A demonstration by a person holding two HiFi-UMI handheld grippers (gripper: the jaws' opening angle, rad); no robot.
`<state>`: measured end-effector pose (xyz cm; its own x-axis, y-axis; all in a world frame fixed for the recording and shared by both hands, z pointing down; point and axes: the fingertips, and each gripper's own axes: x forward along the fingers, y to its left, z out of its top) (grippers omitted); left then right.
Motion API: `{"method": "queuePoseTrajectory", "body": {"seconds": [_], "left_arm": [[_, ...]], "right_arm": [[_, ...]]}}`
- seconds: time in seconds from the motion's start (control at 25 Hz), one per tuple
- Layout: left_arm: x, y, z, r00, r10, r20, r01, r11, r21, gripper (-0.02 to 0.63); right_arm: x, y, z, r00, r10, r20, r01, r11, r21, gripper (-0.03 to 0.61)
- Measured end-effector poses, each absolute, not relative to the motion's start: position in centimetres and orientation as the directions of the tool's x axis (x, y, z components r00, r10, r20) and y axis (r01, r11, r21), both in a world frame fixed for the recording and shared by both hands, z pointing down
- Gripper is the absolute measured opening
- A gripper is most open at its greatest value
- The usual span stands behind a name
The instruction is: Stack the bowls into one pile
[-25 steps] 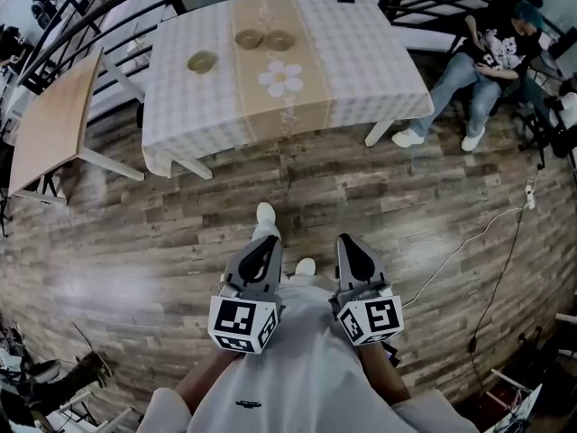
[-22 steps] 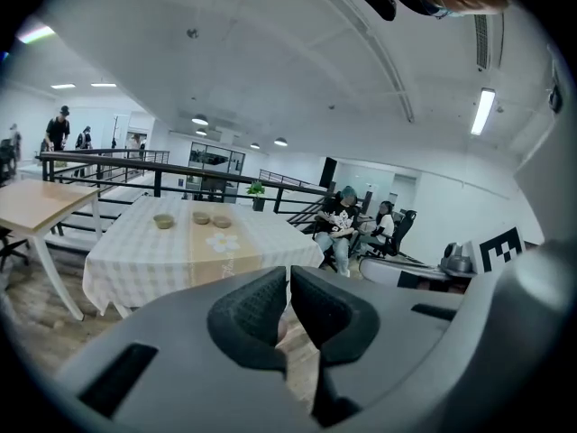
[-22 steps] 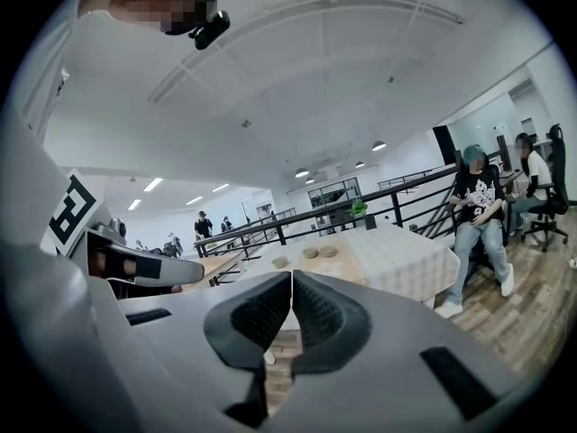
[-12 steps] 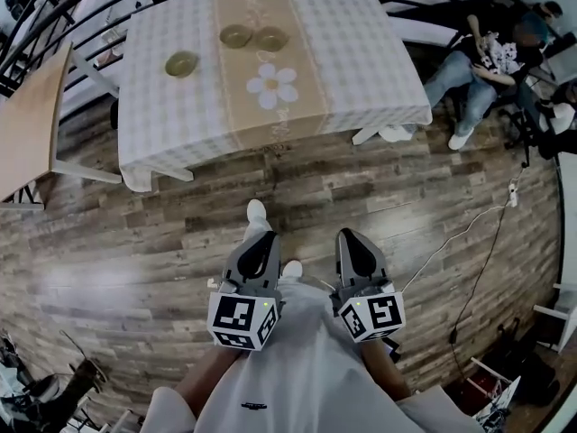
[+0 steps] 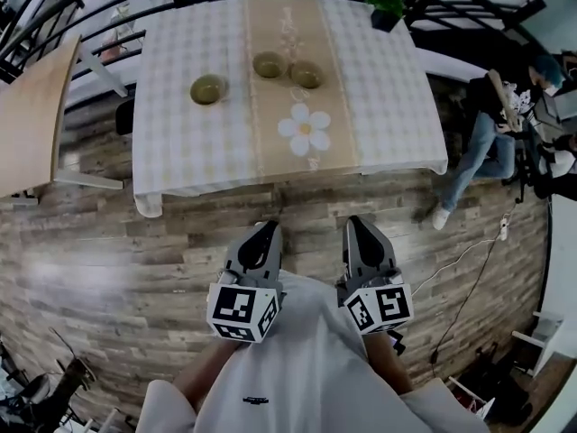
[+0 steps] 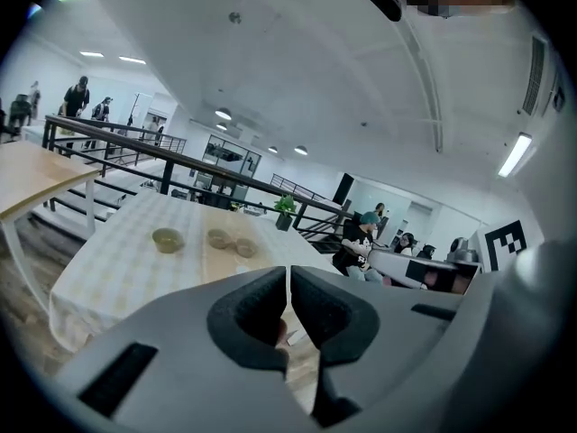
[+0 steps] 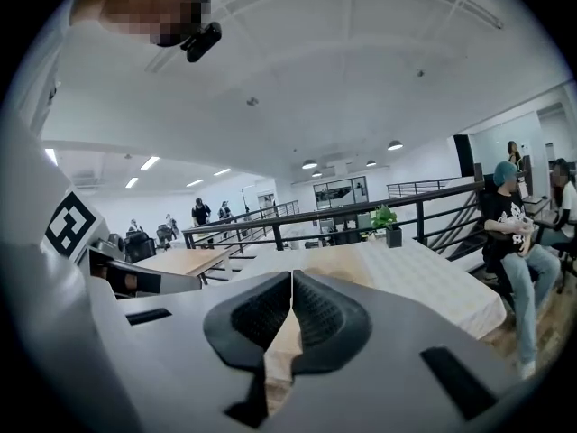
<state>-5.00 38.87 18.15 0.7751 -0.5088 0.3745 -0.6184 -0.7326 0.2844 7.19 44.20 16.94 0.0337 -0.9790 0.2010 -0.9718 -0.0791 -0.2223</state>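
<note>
Three small greenish bowls stand apart on the checked tablecloth: one at the left (image 5: 207,88), one in the middle (image 5: 269,64) and one to its right (image 5: 306,74), the last two on the tan runner. The left gripper view shows them far off as the left bowl (image 6: 167,239), the middle bowl (image 6: 219,238) and the right bowl (image 6: 244,246). My left gripper (image 5: 269,230) and right gripper (image 5: 353,224) hang shut and empty near my body, above the wooden floor, short of the table's near edge.
The table (image 5: 388,106) has a daisy print (image 5: 305,127) on its runner and a potted plant (image 5: 387,4) at the far right corner. A bare wooden table (image 5: 27,115) stands at the left. A person sits at the right (image 5: 491,124). A black railing runs behind.
The view has moved forward and the table now lies closer and more centred. Both grippers stay shut in the same place near my body.
</note>
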Motion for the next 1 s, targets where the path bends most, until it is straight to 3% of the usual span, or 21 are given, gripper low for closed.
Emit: {"method": "queuePoseTrajectory", "body": {"seconds": [0.48, 1.0], "left_arm": [[-1.9, 29.6, 17.8, 0.792, -0.485, 0.372, -0.599, -0.735, 0.318, 0.032], [10.1, 25.2, 18.2, 0.662, -0.624, 0.415, -0.744, -0.610, 0.271, 0.032]], "right_arm": [[10.9, 35.8, 17.8, 0.072, -0.965, 0.251, -0.967, -0.130, -0.220, 0.035], [24.4, 27.5, 17.5, -0.137, -0.965, 0.224, -0.968, 0.082, -0.239, 0.035]]}}
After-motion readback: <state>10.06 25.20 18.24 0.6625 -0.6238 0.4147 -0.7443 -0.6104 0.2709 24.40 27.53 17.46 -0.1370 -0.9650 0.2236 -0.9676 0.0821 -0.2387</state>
